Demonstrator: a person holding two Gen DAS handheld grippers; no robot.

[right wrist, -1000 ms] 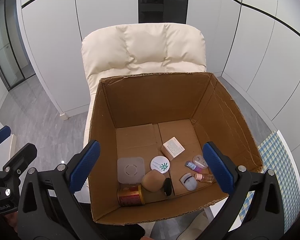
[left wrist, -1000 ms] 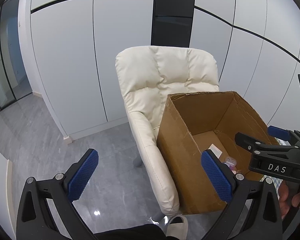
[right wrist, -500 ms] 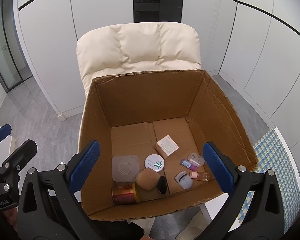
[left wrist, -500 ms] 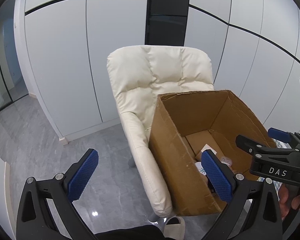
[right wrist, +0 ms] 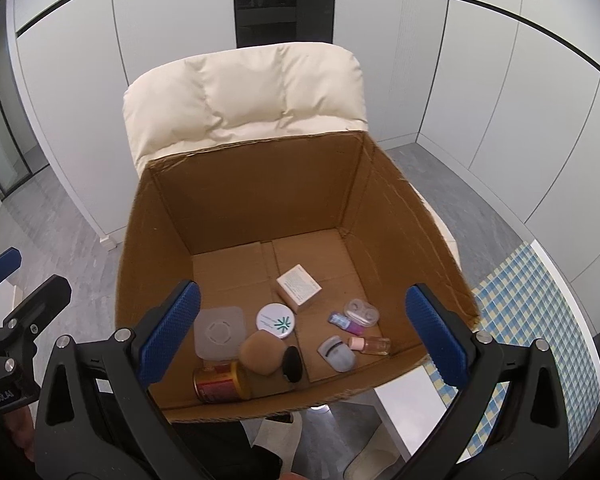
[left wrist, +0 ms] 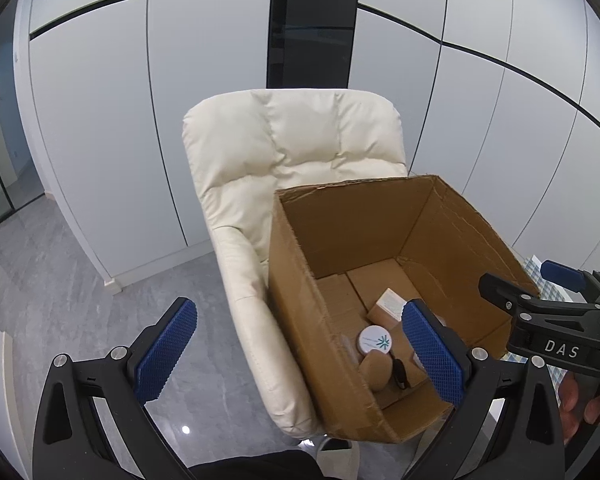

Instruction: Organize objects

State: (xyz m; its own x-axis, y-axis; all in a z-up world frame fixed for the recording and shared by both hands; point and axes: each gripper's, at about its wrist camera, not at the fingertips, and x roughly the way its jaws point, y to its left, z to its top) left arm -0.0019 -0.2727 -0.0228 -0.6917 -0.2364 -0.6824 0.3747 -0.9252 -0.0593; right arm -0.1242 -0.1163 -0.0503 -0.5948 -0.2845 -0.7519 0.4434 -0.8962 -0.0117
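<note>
My right gripper (right wrist: 300, 332) hangs wide and empty right over the open box (right wrist: 244, 200) on the chair (right wrist: 244, 92), the small items (right wrist: 276, 320) straight below it, nearer than my left gripper (left wrist: 300, 352), also wide, off the box's left.

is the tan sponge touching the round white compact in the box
Touching, as far as the right wrist view shows: the tan sponge overlaps the lower edge of the round white compact with no cardboard visible between them on the box floor.
</note>
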